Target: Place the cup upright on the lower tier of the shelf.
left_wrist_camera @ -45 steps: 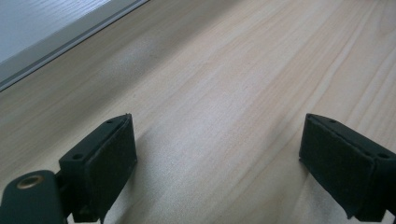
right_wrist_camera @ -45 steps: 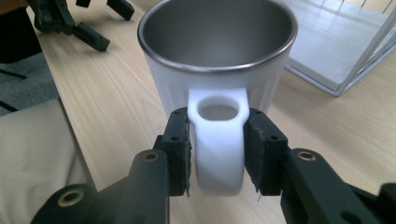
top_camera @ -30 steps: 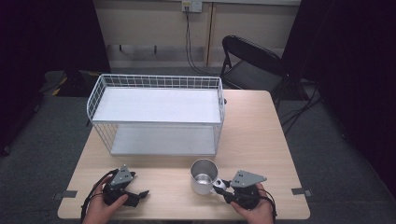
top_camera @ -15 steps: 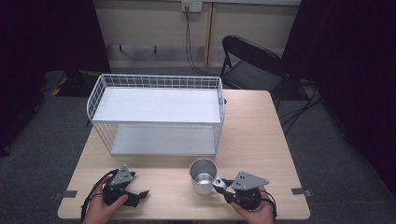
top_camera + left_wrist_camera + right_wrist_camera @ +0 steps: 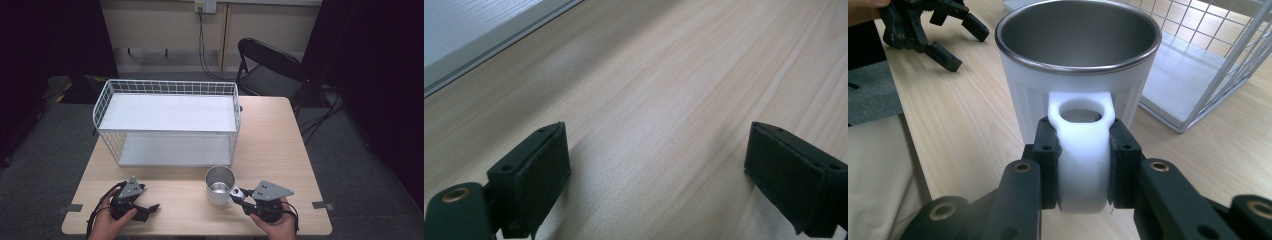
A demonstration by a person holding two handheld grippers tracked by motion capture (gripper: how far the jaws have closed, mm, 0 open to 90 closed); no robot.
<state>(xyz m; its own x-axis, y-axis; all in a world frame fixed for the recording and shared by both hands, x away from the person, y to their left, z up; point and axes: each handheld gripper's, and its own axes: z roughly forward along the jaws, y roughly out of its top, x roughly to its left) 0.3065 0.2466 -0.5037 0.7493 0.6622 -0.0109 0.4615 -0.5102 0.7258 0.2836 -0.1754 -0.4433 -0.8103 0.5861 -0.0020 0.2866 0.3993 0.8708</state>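
Wooden table (image 5: 280,150) carries a white wire shelf rack (image 5: 167,120), beyond both grippers. Just ahead of the right gripper (image 5: 239,195) stands a steel-lined white mug (image 5: 220,184), upright on the table, well to the side of the left gripper (image 5: 147,209), whose jaws are spread and empty. Right jaws pinch the mug's white handle (image 5: 1083,150). Rigid, probably light, smooth and slippery; the handle seems the surest hold.

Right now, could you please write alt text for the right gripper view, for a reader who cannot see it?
The right gripper has its black fingers shut on the white handle of a white steel-lined mug standing on the light wooden table, a white wire rack beyond.
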